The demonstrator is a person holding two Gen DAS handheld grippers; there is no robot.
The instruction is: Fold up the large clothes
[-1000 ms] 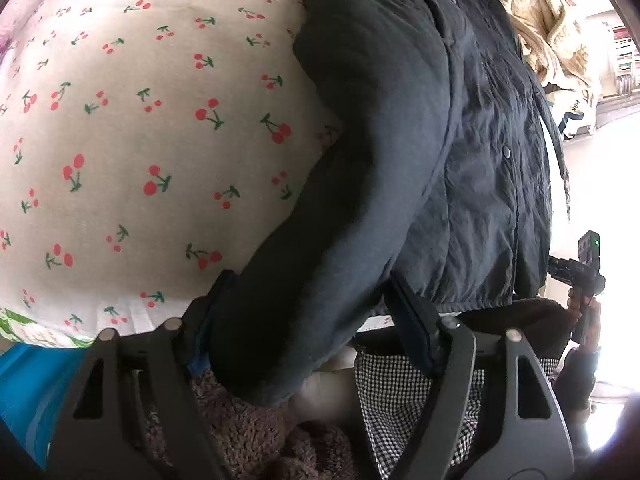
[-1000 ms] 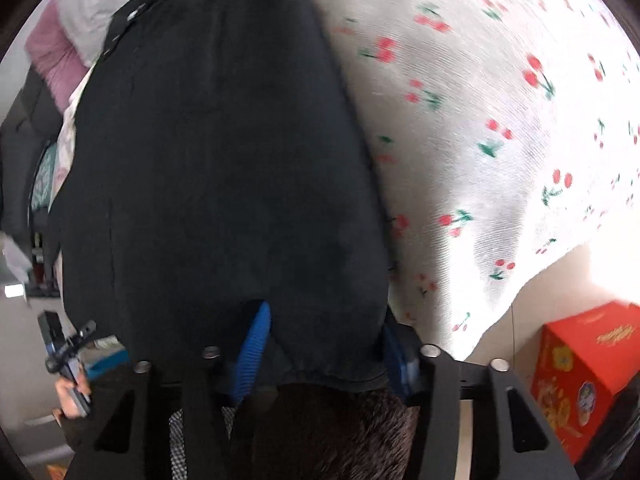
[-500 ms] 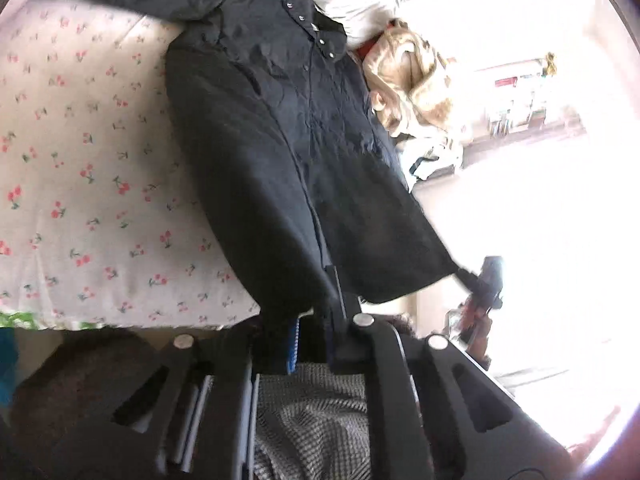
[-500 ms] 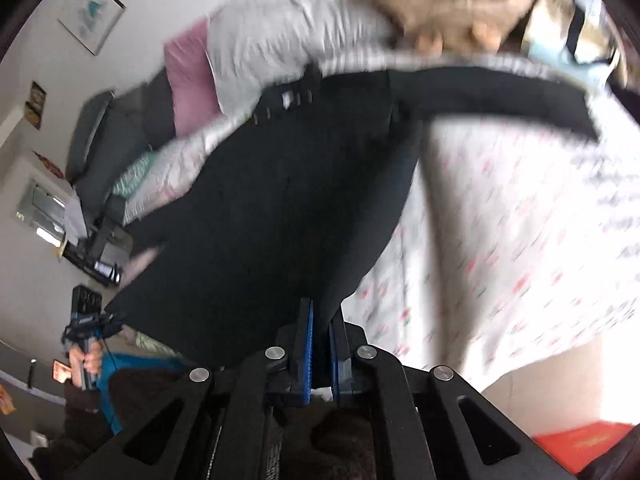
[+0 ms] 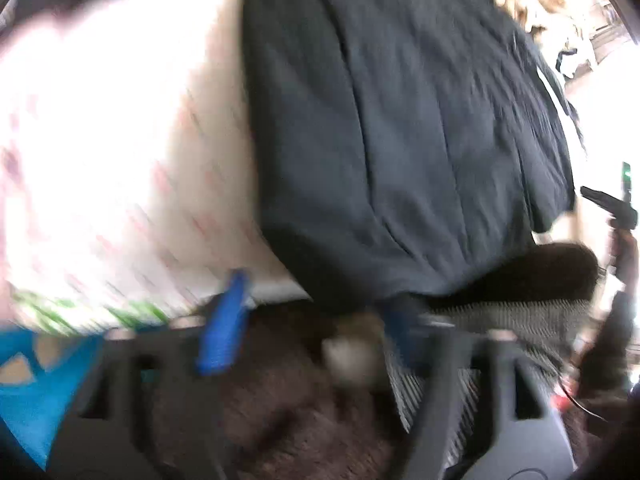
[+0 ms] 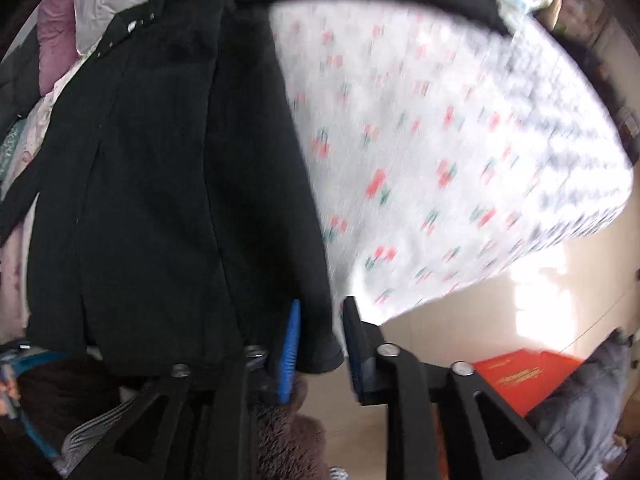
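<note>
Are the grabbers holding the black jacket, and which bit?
No. Both are letting go: the left gripper and right gripper are opening, with the black jacket hem's corners loose between the fingers, not pinched.

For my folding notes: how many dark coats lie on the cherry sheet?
1. The coat lies lengthwise along the sheet, its hem nearest the grippers. Others may be hidden outside both views.

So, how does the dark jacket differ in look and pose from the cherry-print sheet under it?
The dark jacket is plain near-black; the cherry-print sheet is white with small red cherries. The jacket lies lengthwise with one sleeve stretched out across the top; the sheet is spread flat over the bed and hangs over its edge. The jacket covers only one side; the sheet fills the rest. Both are cloth.
</note>
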